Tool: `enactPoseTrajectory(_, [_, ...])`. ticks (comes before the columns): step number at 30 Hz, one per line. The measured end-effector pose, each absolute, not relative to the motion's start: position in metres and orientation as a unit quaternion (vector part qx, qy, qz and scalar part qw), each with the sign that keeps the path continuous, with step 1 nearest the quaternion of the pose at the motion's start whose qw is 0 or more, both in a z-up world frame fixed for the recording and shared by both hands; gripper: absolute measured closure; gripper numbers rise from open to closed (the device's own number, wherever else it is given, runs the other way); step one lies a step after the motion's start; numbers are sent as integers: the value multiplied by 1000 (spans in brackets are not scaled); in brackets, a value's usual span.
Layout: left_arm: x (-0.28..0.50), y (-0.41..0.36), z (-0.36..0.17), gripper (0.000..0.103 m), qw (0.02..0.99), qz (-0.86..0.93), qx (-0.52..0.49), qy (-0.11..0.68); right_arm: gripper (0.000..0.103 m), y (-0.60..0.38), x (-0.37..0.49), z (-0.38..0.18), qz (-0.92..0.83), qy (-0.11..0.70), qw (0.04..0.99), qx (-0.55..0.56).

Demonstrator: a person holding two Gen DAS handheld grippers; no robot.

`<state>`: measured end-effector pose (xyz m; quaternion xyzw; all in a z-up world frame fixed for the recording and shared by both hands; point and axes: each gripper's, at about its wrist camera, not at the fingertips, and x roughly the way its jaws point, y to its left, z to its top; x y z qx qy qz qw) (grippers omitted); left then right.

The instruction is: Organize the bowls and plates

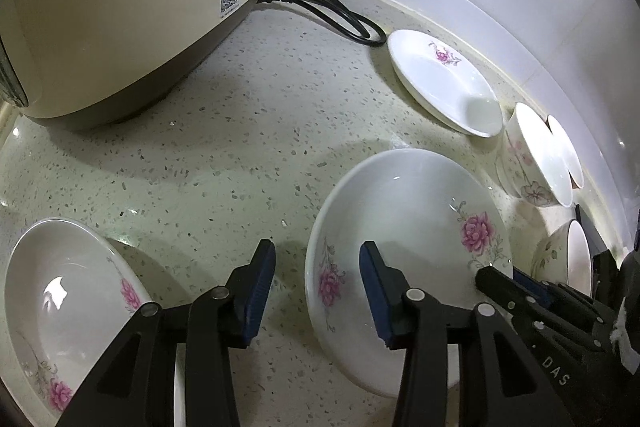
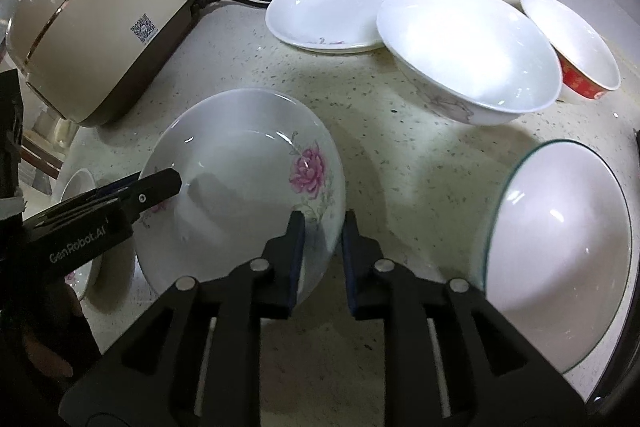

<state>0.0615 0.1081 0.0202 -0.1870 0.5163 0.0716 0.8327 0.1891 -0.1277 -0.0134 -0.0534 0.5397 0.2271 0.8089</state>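
Observation:
A deep white plate with pink flowers (image 1: 408,219) (image 2: 240,163) lies on the speckled counter between both grippers. My left gripper (image 1: 318,267) straddles its left rim, one pad over the inside and one outside, with a wide gap and no pad touching, so it is open. In the right wrist view the left gripper (image 2: 168,181) shows at that rim. My right gripper (image 2: 324,227) has the plate's right rim between its narrow-set pads, which pinch it at their tips. In the left wrist view the right gripper (image 1: 496,279) shows at the plate's right edge.
A beige rice cooker (image 2: 100,27) stands at the back left, its black cable (image 1: 332,11) along the wall. Behind are another flowered plate (image 2: 332,11), a large white bowl (image 2: 472,47) and a red bowl (image 2: 576,55). A green-rimmed bowl (image 2: 560,255) is right, a third flowered plate (image 1: 68,299) left.

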Motion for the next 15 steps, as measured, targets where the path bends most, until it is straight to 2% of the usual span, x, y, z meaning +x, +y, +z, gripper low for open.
enactPoseTrajectory(8, [62,103,18,58,838,73,-168,515,69,-114,195,-19,235,542,805,-60])
enactPoseTrajectory(13, [62,95,17,59,843,74,-144,513,69,-112,192,-20,238,538,806,-66])
enactPoseTrajectory(15, [62,91,17,71,846,64,-135,511,74,-113,189,-20,239,535,807,-67])
